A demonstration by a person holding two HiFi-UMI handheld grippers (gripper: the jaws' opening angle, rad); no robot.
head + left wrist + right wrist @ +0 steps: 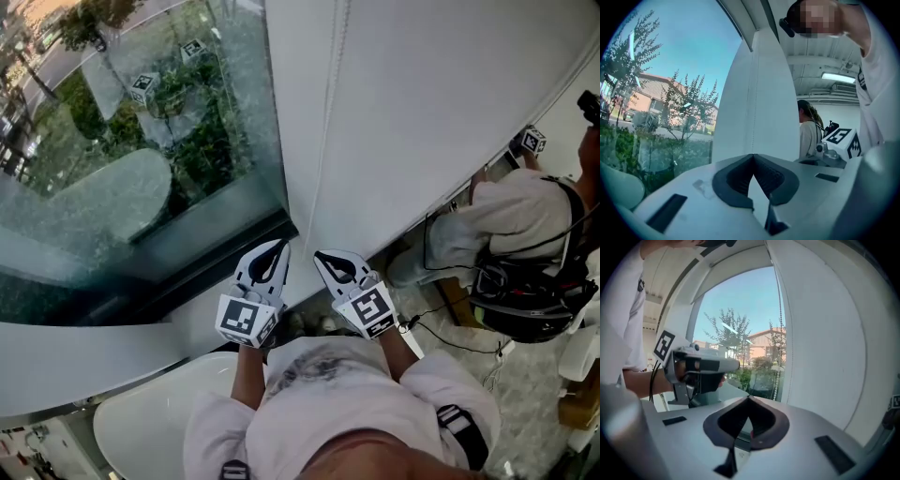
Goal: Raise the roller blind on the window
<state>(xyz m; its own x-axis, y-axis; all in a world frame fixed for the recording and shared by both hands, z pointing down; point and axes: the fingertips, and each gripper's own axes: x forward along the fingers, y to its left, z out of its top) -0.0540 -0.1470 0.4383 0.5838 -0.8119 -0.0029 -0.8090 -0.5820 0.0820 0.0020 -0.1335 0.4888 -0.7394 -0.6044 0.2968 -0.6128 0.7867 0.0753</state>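
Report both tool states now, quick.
Left tool: closed, nothing between its jaws.
Right tool: closed, empty; the bead chain hangs apart from it.

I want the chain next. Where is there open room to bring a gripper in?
Open: along the blind right of the chain, and before the glass left of it. Crowded: lower right, around the other person.

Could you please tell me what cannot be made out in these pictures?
- Blind, top: head view, cut off by the upper edge.
- Cord, lower end: head view, lost near the left hand-held gripper.
- Whether that gripper pinches the cord: left gripper view, cord too thin.
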